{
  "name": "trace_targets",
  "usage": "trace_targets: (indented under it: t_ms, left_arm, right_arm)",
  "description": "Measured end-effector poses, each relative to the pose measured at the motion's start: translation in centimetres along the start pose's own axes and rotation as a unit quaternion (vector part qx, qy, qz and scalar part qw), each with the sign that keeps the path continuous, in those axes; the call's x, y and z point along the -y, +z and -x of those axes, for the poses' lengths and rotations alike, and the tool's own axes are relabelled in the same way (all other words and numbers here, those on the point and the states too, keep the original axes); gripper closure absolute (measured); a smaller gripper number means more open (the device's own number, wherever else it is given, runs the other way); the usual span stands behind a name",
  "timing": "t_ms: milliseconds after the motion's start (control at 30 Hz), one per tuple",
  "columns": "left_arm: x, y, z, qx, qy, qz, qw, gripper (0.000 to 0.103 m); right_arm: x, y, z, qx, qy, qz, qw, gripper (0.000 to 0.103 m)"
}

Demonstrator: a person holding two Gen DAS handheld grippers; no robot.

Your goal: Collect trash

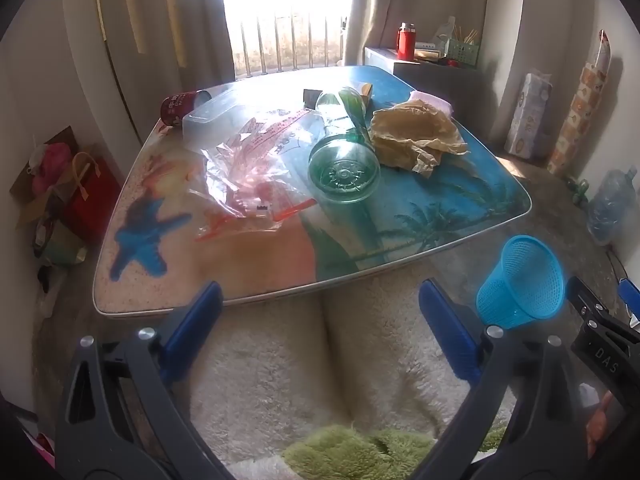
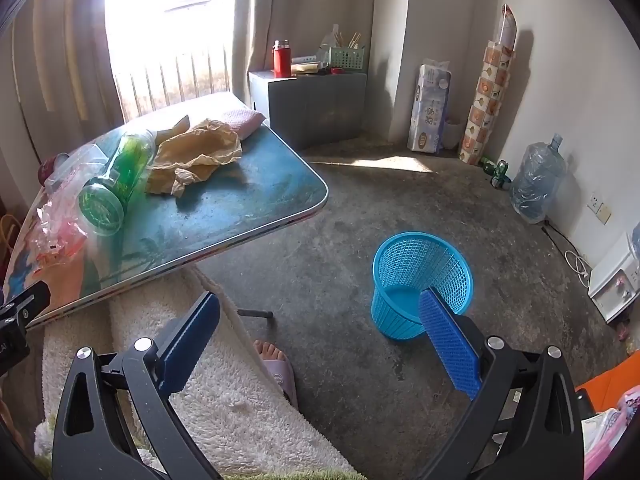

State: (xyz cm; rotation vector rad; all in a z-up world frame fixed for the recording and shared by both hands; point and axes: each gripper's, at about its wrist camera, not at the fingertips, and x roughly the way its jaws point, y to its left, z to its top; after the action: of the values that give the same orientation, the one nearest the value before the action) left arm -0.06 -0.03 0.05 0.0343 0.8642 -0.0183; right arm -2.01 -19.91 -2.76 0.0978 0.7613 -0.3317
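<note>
Both grippers — left (image 1: 320,328) and right (image 2: 320,336) — gape wide, holding nothing (bottle (image 1: 344,152) lies on the table (image 1: 400,248); basket (image 2: 420,280) on the floor).

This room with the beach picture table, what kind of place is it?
Probably a room in someone's home. A low table with litter on it stands by a curtained window, a small cabinet holds a red flask, and a pack of tissue rolls leans against the wall.
</note>
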Motion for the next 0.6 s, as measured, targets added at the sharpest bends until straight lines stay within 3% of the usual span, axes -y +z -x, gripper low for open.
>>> trace_targets:
  t_ms: [600]
  left_arm:
    - [0.03,-0.02,0.03,0.000,0.001,0.000,1.0000,0.008]
  right_arm:
    - [-0.02,0.07,0.15,-0.001,0.000,-0.001,1.000,0.006]
